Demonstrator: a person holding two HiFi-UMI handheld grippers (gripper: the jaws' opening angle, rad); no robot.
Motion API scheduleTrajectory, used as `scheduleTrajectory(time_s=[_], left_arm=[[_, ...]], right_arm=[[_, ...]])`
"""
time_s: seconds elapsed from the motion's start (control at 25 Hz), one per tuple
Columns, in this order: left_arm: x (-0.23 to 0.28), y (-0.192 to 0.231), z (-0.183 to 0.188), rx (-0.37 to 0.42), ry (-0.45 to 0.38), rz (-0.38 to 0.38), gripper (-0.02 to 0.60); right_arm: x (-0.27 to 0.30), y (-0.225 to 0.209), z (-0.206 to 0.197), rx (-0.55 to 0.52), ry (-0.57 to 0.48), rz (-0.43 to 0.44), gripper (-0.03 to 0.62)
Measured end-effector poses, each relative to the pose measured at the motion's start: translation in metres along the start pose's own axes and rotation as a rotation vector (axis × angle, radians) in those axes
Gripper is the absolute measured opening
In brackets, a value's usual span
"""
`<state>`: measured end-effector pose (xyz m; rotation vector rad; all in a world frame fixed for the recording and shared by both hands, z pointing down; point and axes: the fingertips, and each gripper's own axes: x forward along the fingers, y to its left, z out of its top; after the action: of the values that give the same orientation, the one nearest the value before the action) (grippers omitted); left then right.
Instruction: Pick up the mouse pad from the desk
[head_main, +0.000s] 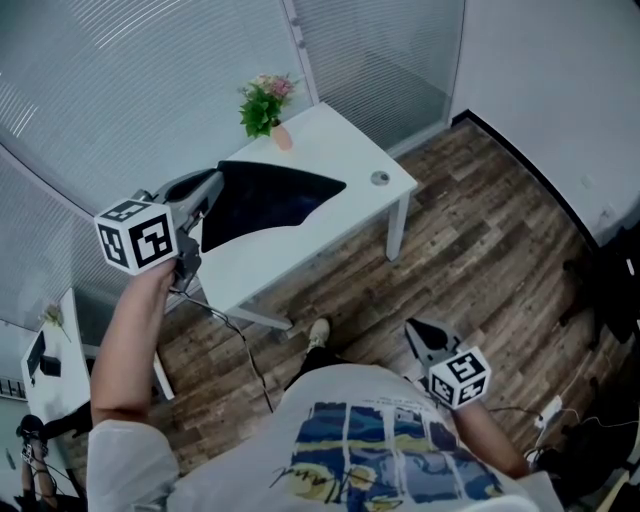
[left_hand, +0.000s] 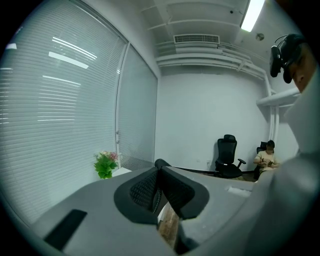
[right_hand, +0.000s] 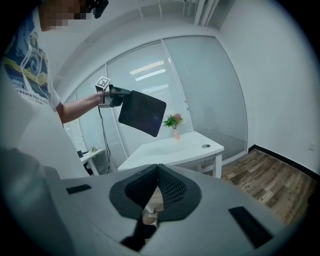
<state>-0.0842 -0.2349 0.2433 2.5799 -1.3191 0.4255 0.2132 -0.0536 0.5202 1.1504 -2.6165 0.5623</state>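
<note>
One thin black mouse pad (head_main: 268, 198) — left gripper (head_main: 213, 187) clamped on its edge, right gripper (head_main: 416, 330) closed

the tabletop (head_main: 335, 150) stands ahead of the person, its far side against the window blinds (head_main: 120, 90). a potted plant (head_main: 264, 104) sits on its far edge. a round cable port (head_main: 380, 179) lies in its right-hand corner. the mouse pad (head_main: 268, 198) hangs above the tabletop, clear of it, with its left edge clamped between the jaws of the left claw (head_main: 213, 186). the right claw (head_main: 421, 336), jaws together with nothing between them, is low at the right over the floor (head_main: 480, 230), well apart from the tabletop.
</note>
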Motion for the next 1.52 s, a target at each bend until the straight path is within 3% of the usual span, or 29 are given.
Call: scheduleTrajectory(time_s=[1.52], left_arm=[[-0.004, -0.015, 0.011, 0.005, -0.004, -0.023, 0.023]], right_arm=[[0.003, 0.002, 0.001, -0.009, -0.007, 0.006, 0.0]])
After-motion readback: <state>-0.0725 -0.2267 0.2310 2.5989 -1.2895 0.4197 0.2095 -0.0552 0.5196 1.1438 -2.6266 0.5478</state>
